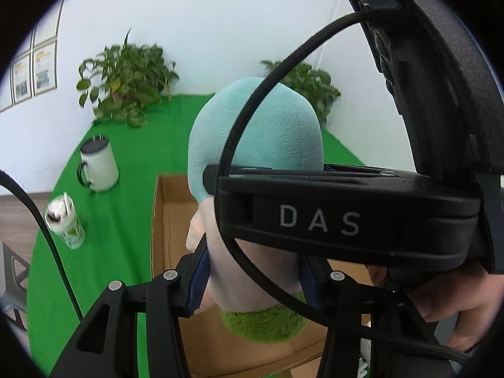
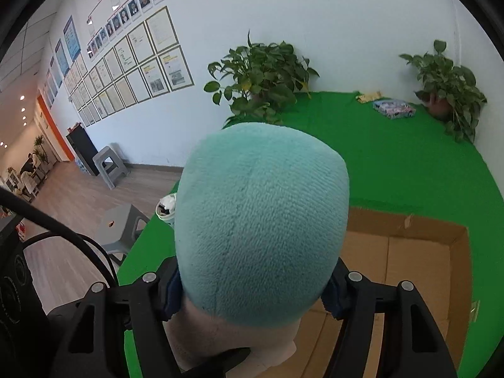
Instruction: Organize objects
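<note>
A plush toy (image 1: 258, 132) (image 2: 261, 220) with a teal top, a pale pink middle and a fuzzy green end hangs over an open cardboard box (image 1: 170, 220) (image 2: 409, 252). My left gripper (image 1: 253, 280) is shut on the toy's pink middle, its blue pads (image 1: 198, 280) pressing both sides. My right gripper (image 2: 255, 293) is shut on the toy just below the teal top. In the left wrist view the right gripper's black body marked DAS (image 1: 318, 223) crosses in front of the toy, with a hand (image 1: 447, 296) under it, and its fingertips are hidden.
The box lies on a green cloth (image 1: 126, 145) (image 2: 393, 157). A white mug (image 1: 99, 163) and a glass cup with a straw (image 1: 64, 223) (image 2: 167, 208) stand left of it. Potted plants (image 2: 261, 75) (image 2: 447, 85) line the wall, with a colourful packet (image 2: 393, 108) between them. Grey stools (image 2: 110, 165) stand on the floor.
</note>
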Demonstrator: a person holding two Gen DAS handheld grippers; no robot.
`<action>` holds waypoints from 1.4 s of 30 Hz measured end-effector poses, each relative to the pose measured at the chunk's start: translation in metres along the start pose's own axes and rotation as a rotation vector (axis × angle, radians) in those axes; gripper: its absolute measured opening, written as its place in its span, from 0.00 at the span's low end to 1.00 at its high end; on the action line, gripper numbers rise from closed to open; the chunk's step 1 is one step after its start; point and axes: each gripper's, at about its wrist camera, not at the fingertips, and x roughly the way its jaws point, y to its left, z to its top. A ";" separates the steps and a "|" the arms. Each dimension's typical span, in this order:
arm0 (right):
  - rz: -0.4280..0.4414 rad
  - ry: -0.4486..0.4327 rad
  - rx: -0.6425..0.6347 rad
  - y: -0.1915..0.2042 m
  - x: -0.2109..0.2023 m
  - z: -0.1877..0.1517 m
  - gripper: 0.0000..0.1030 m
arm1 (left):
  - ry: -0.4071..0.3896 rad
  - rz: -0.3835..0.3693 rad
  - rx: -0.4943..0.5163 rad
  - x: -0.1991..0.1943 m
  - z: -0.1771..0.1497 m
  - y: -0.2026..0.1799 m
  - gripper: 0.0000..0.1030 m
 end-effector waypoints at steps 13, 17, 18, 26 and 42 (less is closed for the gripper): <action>0.057 0.195 0.079 -0.019 0.152 -0.107 0.64 | 0.154 0.005 -0.120 0.041 -0.081 0.036 0.47; 0.060 0.238 0.089 -0.011 0.171 -0.120 0.64 | 0.180 0.010 -0.148 0.045 -0.092 0.042 0.47; 0.063 0.245 0.092 -0.008 0.175 -0.121 0.64 | 0.184 0.013 -0.154 0.045 -0.095 0.044 0.47; 0.101 0.267 0.103 0.014 0.194 -0.119 0.65 | 0.193 0.062 -0.146 0.041 -0.102 0.050 0.47; 0.199 0.289 0.170 0.004 0.177 -0.111 0.69 | 0.124 0.057 -0.152 0.009 -0.113 0.045 0.53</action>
